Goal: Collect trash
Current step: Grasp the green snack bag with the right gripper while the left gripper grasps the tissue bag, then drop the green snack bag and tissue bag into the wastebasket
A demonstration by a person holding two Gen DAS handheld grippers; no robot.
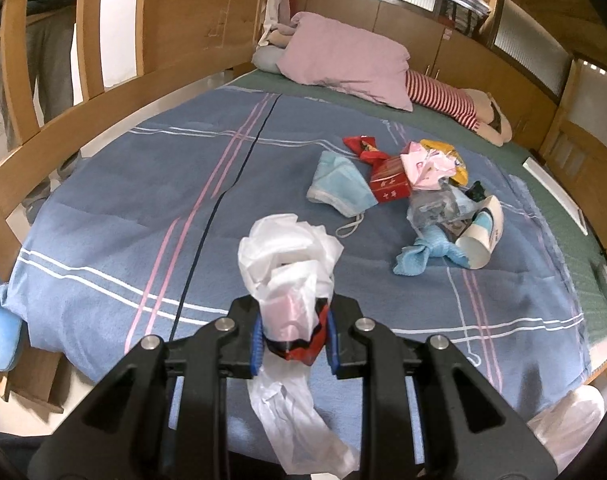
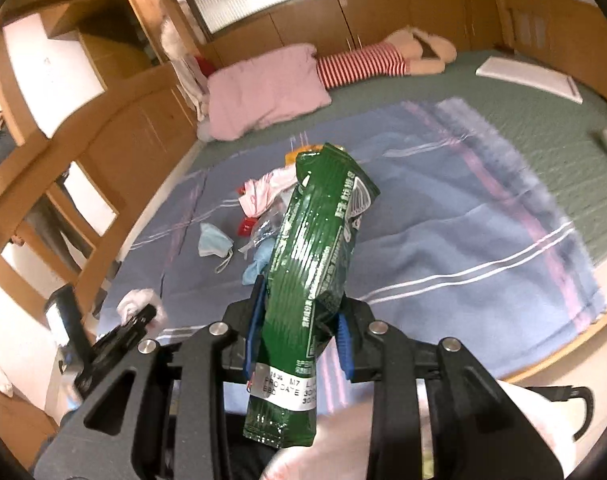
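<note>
- Wood walls and cupboards go all around this bedroom, and you are working over a bed with a blue blanket point(image 1: 143, 208) spread flat on it, so small things are easy to see and grab.
- Your left gripper point(image 1: 292, 334) has its jaws squeezed onto a white plastic bag point(image 1: 291, 256). Something red and black is caught in there too, but you cannot tell what it is. The bag bunches up above the jaws and hangs down below them, likely because you pinch it in the middle to keep it ready for trash.
- Your right gripper point(image 2: 299, 334) has its jaws squeezed onto a green snack wrapper point(image 2: 315, 240). It stands almost straight up and sits above the bed, so it looks picked up and on its way to the bag.
- From the right camera, the left gripper and its bag show low on the left, near your side of the bed. That is close enough to bring the wrapper over.
- More trash waits in a pile toward the far right of the blanket: a blue face mask point(image 1: 339, 184), a red box point(image 1: 389, 180), a pink paper point(image 1: 423, 168), a clear wrapper point(image 1: 433, 204), a blue cloth point(image 1: 427, 250) and a paper cup point(image 1: 481, 236) lying on its side.
- Far away, a pink pillow point(image 1: 343, 56) and a doll in red stripes point(image 1: 443, 98) lie by the wall. They look like they belong there, not like trash.
- Most of the job seems left to do.
</note>
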